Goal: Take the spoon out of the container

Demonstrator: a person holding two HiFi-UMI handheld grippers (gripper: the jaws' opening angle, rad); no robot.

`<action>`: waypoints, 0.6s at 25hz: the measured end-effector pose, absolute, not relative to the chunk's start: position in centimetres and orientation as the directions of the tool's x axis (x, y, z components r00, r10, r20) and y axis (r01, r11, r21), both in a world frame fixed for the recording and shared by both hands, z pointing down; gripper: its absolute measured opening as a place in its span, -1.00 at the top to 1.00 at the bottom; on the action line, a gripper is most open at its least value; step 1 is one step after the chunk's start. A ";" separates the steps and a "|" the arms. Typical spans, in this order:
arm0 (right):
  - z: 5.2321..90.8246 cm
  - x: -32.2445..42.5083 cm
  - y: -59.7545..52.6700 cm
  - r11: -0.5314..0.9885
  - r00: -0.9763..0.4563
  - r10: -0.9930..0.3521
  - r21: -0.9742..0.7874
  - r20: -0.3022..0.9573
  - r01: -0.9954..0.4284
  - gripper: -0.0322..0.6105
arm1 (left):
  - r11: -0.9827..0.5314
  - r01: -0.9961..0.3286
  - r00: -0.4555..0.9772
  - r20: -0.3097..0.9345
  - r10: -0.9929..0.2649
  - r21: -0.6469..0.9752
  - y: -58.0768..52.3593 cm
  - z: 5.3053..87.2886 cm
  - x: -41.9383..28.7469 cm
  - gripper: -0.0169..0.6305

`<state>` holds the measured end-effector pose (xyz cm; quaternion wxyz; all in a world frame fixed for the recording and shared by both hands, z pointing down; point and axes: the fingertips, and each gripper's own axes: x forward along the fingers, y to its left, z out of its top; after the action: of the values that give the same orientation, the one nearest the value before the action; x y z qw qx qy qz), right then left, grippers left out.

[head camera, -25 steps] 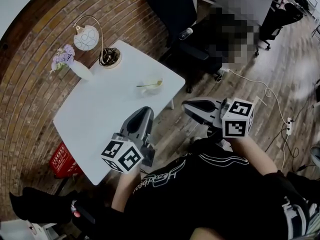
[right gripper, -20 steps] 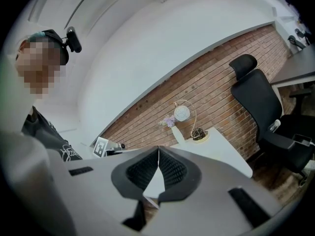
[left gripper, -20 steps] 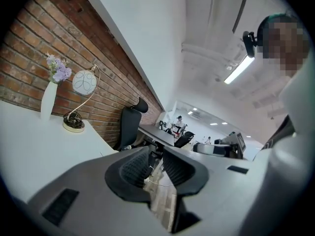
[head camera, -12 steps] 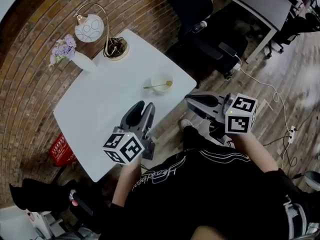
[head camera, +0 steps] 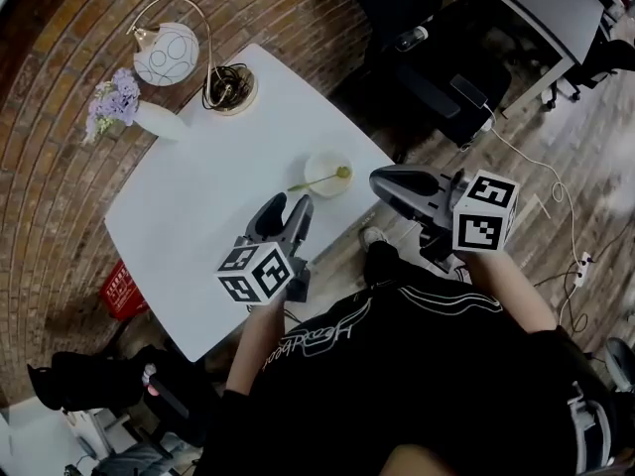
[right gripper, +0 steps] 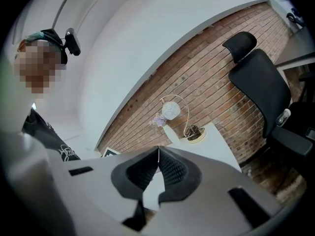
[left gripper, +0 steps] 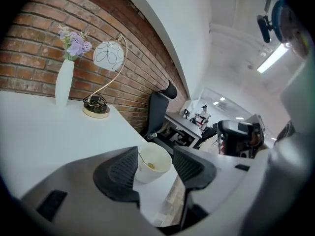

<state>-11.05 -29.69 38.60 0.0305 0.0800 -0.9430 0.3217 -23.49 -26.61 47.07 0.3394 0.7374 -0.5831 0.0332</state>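
Observation:
A small white container [head camera: 326,173] stands near the right edge of the white table [head camera: 198,216]. A spoon [head camera: 316,180] with a thin handle and a yellowish bowl lies across its rim. In the left gripper view the container [left gripper: 152,163] shows beyond the jaws, the spoon [left gripper: 144,163] inside it. My left gripper [head camera: 286,213] hovers over the table short of the container; its jaws are opening with nothing between them [left gripper: 153,169]. My right gripper [head camera: 383,182] is held off the table's right edge, just right of the container, jaws shut and empty [right gripper: 158,167].
A white vase with purple flowers [head camera: 134,110] and a lamp with a round shade [head camera: 167,55] stand at the table's far end by the brick wall. Black office chairs [head camera: 417,58] are beyond the table's right edge. A red box [head camera: 116,291] sits on the floor.
My left gripper's jaws have gone from shut to open. The head view has shifted, so the container sits closer to both grippers. The right gripper stays shut.

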 end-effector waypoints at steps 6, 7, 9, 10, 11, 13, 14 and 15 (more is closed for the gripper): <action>39.7 -11.2 -32.2 0.766 -0.984 -0.123 -0.618 0.130 -0.178 0.91 | -0.031 -0.872 0.301 0.485 -0.821 0.489 -28.4 49.7 -24.3 0.32; 39.9 -11.3 -32.4 0.764 -0.984 -0.121 -0.620 0.134 -0.179 0.91 | -0.022 -0.871 0.298 0.493 -0.817 0.490 -28.5 50.1 -24.4 0.32; 40.2 -11.5 -32.9 0.760 -0.983 -0.118 -0.624 0.139 -0.180 0.91 | -0.004 -0.870 0.291 0.506 -0.812 0.493 -28.8 50.9 -24.7 0.32; 40.3 -11.6 -33.0 0.759 -0.983 -0.116 -0.625 0.142 -0.180 0.91 | 0.004 -0.868 0.287 0.510 -0.811 0.496 -29.0 51.2 -24.8 0.32; 40.5 -11.7 -33.2 0.758 -0.983 -0.113 -0.626 0.146 -0.181 0.91 | 0.009 -0.867 0.286 0.513 -0.810 0.498 -29.1 51.5 -24.8 0.32; 40.9 -11.8 -33.3 0.756 -0.982 -0.108 -0.629 0.155 -0.183 0.91 | 0.010 -0.865 0.290 0.514 -0.807 0.502 -29.4 51.9 -24.8 0.33; 41.0 -11.9 -33.4 0.754 -0.982 -0.107 -0.631 0.159 -0.184 0.91 | 0.008 -0.863 0.293 0.514 -0.806 0.505 -29.5 52.1 -24.7 0.36; 41.2 -11.9 -33.4 0.750 -0.981 -0.105 -0.635 0.161 -0.185 0.91 | 0.007 -0.861 0.296 0.512 -0.806 0.508 -29.6 52.2 -24.6 0.37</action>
<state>-11.88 -33.43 41.20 0.0577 0.0777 -0.9337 0.3447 -24.62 -29.61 52.20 0.3906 0.7038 -0.5923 0.0352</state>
